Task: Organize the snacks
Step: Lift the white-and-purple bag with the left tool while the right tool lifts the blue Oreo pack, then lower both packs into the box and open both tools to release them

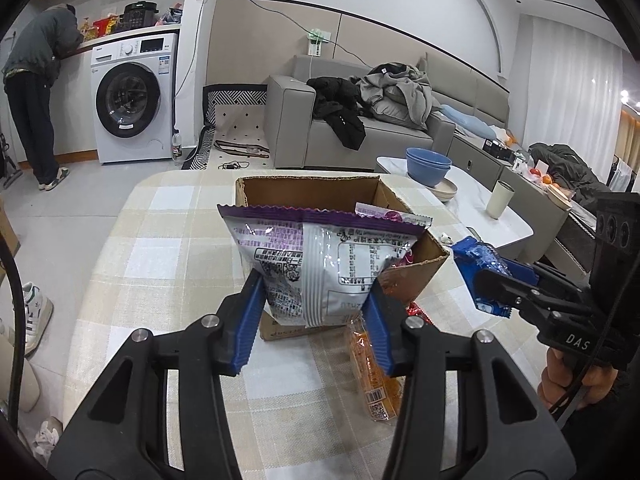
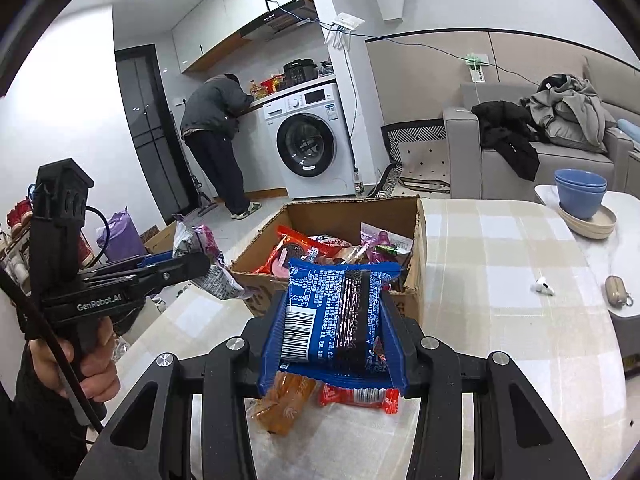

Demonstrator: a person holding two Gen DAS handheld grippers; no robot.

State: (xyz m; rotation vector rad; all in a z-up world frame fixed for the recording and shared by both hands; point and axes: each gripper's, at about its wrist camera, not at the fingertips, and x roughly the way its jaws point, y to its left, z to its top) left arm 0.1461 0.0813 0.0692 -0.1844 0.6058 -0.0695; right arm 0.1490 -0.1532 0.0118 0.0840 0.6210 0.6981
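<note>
My left gripper (image 1: 316, 292) is shut on a silver and purple snack bag (image 1: 320, 256), which it holds upright in front of the open cardboard box (image 1: 312, 190). To the right, my right gripper (image 1: 492, 284) is shut on a blue snack packet (image 1: 476, 260). In the right wrist view this blue packet (image 2: 336, 312) sits between the blue pads of the right gripper (image 2: 336, 304), just before the box (image 2: 352, 212), which holds several snacks. An orange packet (image 2: 284, 404) and a red packet (image 2: 360, 396) lie on the checked tablecloth below. The left gripper (image 2: 196, 268) holds its bag (image 2: 200, 248) left of the box.
Blue bowls (image 1: 428, 164) and a cup (image 1: 500, 198) stand on a white side table to the right. An earbud (image 2: 542, 286) and its case (image 2: 616, 290) lie there too. A person (image 2: 216, 136) leans at the counter by a washing machine (image 2: 308, 140); a sofa (image 1: 360, 128) is behind.
</note>
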